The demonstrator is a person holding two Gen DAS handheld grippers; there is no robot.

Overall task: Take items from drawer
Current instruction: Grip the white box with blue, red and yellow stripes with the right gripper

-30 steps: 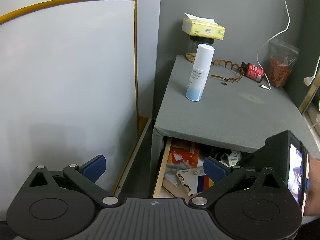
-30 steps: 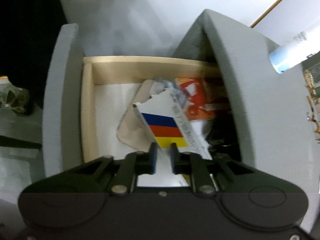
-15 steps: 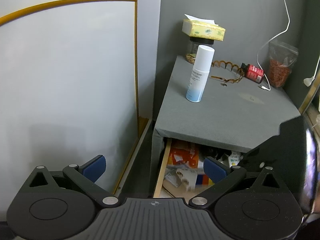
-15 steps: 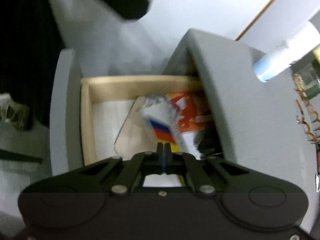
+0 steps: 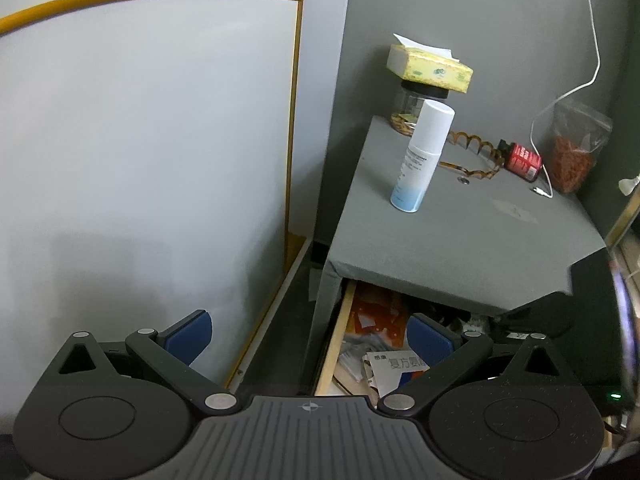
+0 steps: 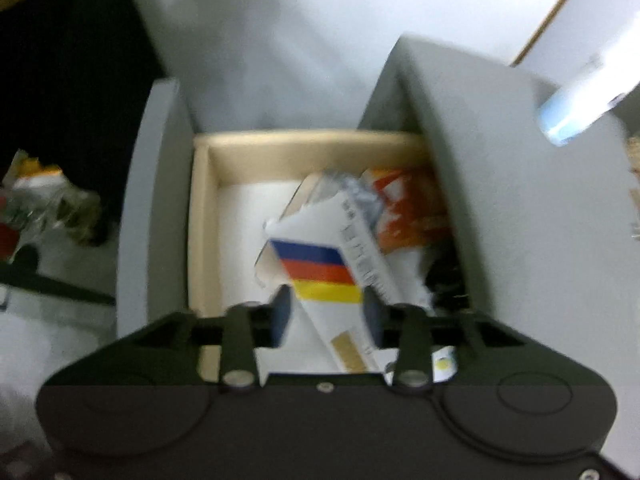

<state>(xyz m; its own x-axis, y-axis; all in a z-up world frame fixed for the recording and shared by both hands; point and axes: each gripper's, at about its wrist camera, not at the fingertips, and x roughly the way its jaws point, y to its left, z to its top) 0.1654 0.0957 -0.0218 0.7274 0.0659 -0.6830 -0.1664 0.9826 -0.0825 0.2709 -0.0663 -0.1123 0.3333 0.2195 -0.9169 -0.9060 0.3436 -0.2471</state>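
Note:
The open wooden drawer of the grey nightstand holds a torn white medicine box with blue, red and yellow stripes, an orange packet and papers. My right gripper hangs over the drawer with its jaws apart, one on each side of the striped box; the view is blurred and I cannot tell whether they touch it. My left gripper is open and empty, held in front of the nightstand. Its view shows the drawer, the box and the right gripper's body.
On the nightstand top stand a white spray bottle, a jar under a yellow tissue pack, a red bottle, a bag of red bits and a white cable. A white wall panel lies to the left.
My right gripper shut half a second ago and now stands open again around the striped box, which sits nearer and larger in its view. The left gripper has not moved.

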